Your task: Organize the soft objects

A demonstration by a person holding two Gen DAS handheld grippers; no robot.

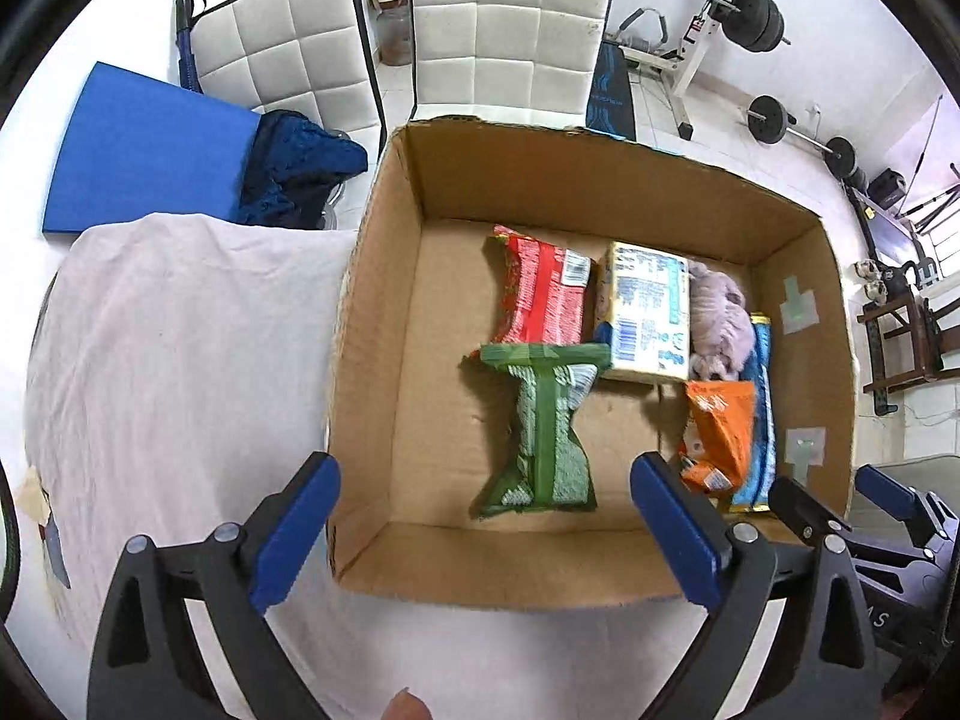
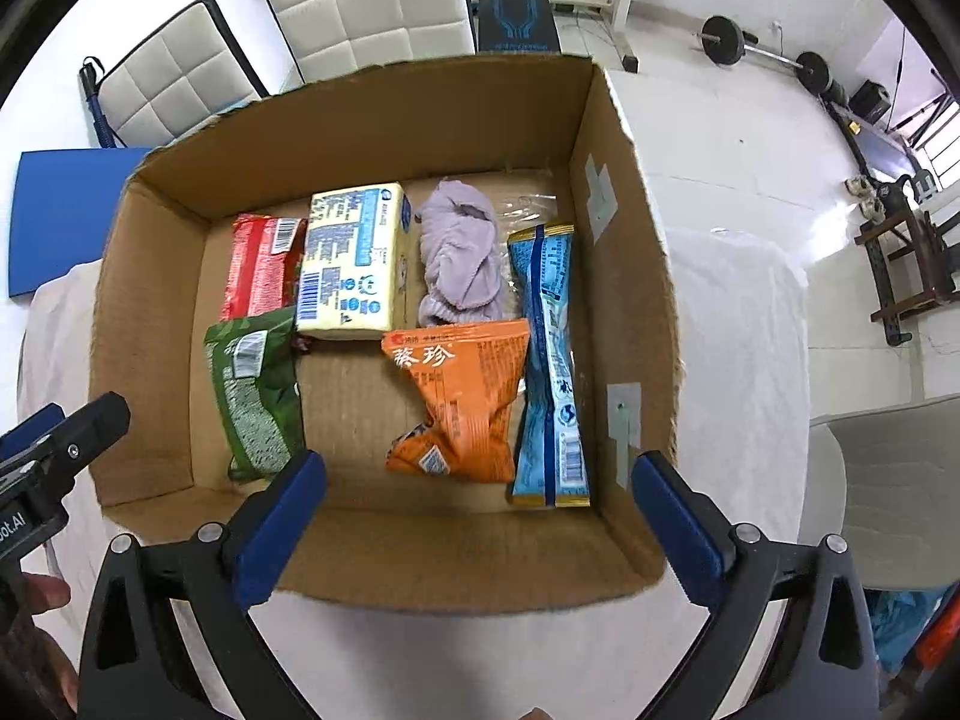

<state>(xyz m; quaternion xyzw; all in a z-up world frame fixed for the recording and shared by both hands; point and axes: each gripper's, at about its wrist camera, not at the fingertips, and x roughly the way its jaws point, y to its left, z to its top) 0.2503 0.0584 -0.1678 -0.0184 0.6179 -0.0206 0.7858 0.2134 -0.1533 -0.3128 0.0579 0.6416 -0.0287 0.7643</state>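
Note:
An open cardboard box [image 1: 384, 312] [image 2: 630, 312] sits on a white cloth. Inside lie a green packet [image 1: 543, 429] [image 2: 258, 396], a red packet [image 1: 543, 294] [image 2: 258, 267], a yellow tissue pack [image 1: 645, 312] [image 2: 354, 261], a lilac cloth [image 1: 717, 315] [image 2: 459, 252], an orange packet [image 1: 717, 432] [image 2: 462, 396] and a blue packet [image 1: 759, 414] [image 2: 549, 360]. My left gripper [image 1: 483, 531] is open and empty over the box's near wall. My right gripper [image 2: 477, 528] is open and empty over the near wall too.
The white cloth [image 1: 180, 360] covers the table left of the box and right of it [image 2: 738, 330]. A blue pad [image 1: 144, 150] and dark blue fabric [image 1: 300, 168] lie beyond. Two white chairs [image 1: 504, 30] and gym weights [image 1: 756, 18] stand behind.

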